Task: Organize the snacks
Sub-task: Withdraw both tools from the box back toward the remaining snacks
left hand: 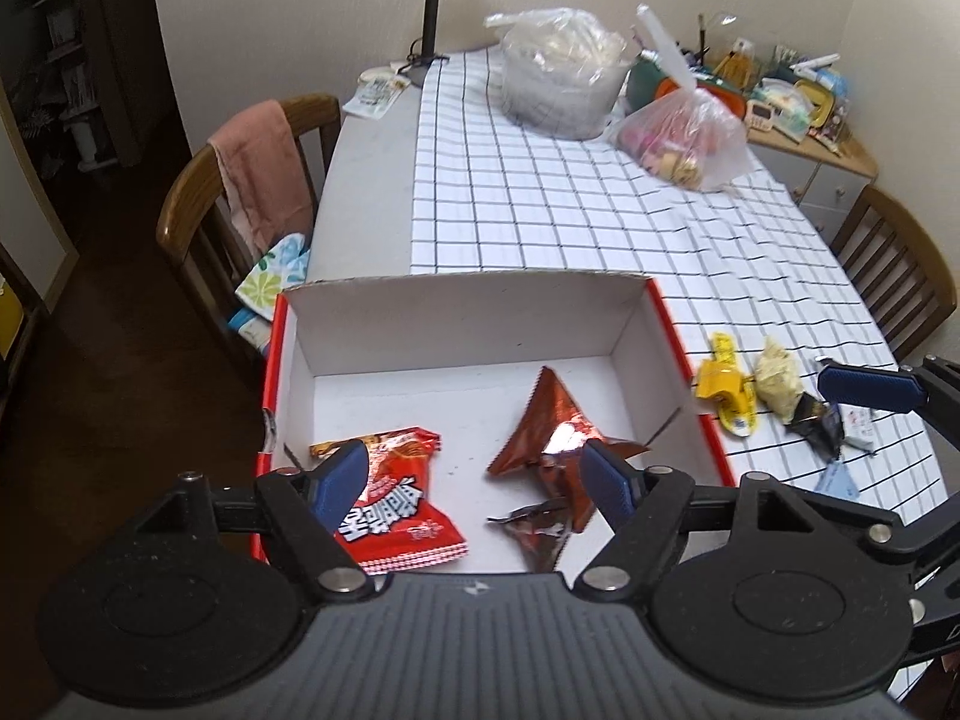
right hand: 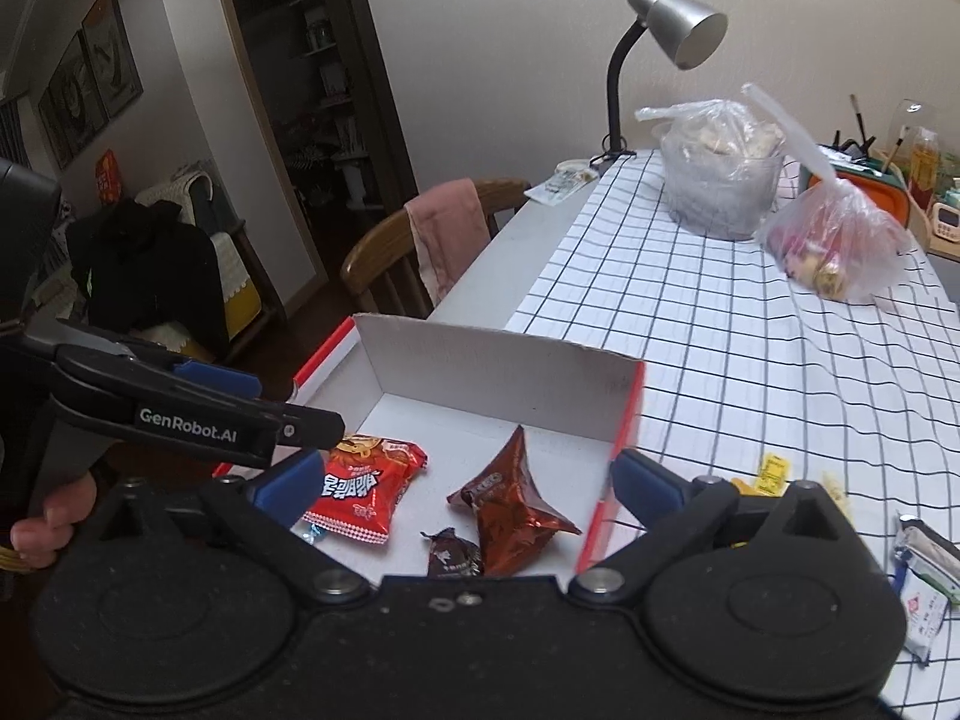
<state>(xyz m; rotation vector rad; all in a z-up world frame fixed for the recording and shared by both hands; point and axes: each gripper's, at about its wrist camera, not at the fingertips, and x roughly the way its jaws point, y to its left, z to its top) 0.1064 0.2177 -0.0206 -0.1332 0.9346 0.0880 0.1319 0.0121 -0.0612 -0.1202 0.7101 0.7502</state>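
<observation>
Left wrist: my left gripper [left hand: 474,477] hung open, empty, above the red-edged white cardboard box [left hand: 456,312] holding a red crinkly snack packet [left hand: 402,510]. Right wrist: right gripper [right hand: 465,483] gaped widest, empty. Brown foil pouch [right hand: 510,510] looked light, slippery; I'd pinch its crimped seam.

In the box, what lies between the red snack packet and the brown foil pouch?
Bare white box floor separates the red snack packet from the brown foil pouch; both wrist views show it.

"GenRobot.AI" on left tongs [right hand: 300,426].
</observation>
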